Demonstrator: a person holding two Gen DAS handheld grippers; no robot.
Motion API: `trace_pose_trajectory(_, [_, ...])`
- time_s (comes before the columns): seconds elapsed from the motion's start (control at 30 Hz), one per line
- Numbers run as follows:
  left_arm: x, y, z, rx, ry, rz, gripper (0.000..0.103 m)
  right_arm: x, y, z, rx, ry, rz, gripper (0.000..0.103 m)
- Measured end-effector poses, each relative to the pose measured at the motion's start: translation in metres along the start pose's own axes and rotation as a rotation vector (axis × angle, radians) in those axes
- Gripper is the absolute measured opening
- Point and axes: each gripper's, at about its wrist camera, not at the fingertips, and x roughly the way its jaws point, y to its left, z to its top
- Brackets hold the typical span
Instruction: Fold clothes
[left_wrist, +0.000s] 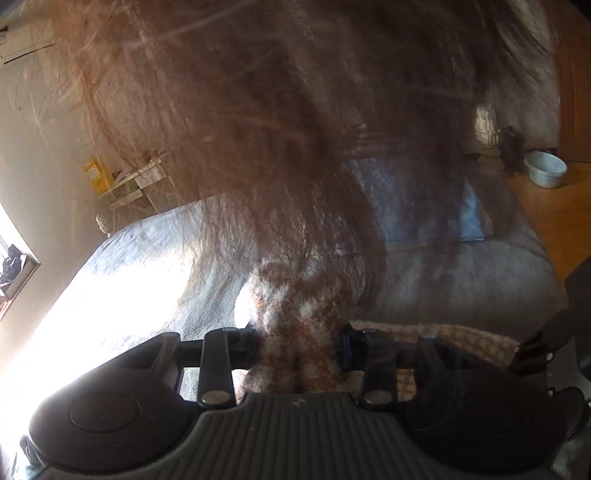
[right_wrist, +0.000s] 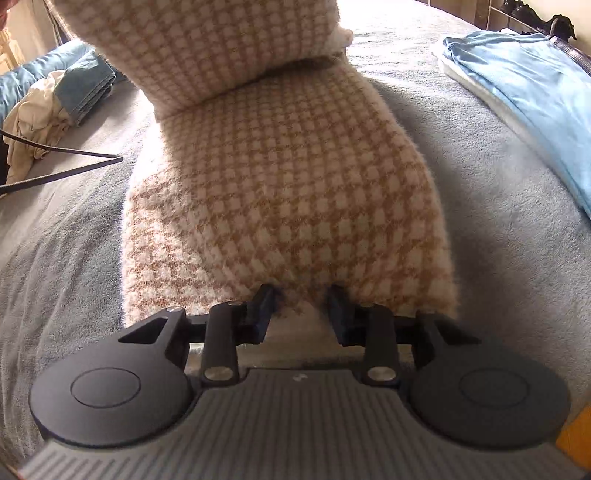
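Fold in progress — houndstooth fleece half doubled over.

Left gripper (left_wrist: 299, 347) clamped on bunched fleece (right_wrist: 288, 192); right gripper (right_wrist: 301, 308) jaws apart at its near hem. Folded blue garment (right_wrist: 524, 96) at 2 o'clock, unfolded pile (right_wrist: 40, 118) at 10 — bed (right_wrist: 66, 266) work remains.

A pale blue basin (left_wrist: 546, 168) sits on the wooden floor (left_wrist: 546, 218).

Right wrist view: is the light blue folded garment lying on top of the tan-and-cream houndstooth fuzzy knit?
No, the light blue folded garment lies apart on the grey blanket, off to the right of the tan-and-cream houndstooth fuzzy knit.
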Motion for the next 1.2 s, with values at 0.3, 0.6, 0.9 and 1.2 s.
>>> trace_pose_trajectory(0.3, [-0.016,-0.021,-0.002,0.044,-0.013,-0.024,0.039,0.003,-0.003,-0.002,-0.002,-0.006,-0.009,0.031])
trace_pose_trajectory(0.6, [-0.014,-0.004,0.01,-0.069,-0.002,0.011,0.039,-0.007,-0.005,0.002,-0.02,-0.009,0.007,0.031])
trace_pose_trajectory(0.9, [-0.01,0.01,0.02,-0.115,-0.005,0.048,0.038,-0.041,0.008,0.025,-0.111,-0.176,0.06,0.031])
trace_pose_trajectory(1.2, [-0.04,0.026,0.043,-0.18,-0.033,0.049,0.038,0.041,0.012,0.03,-0.101,-0.097,-0.006,0.03])
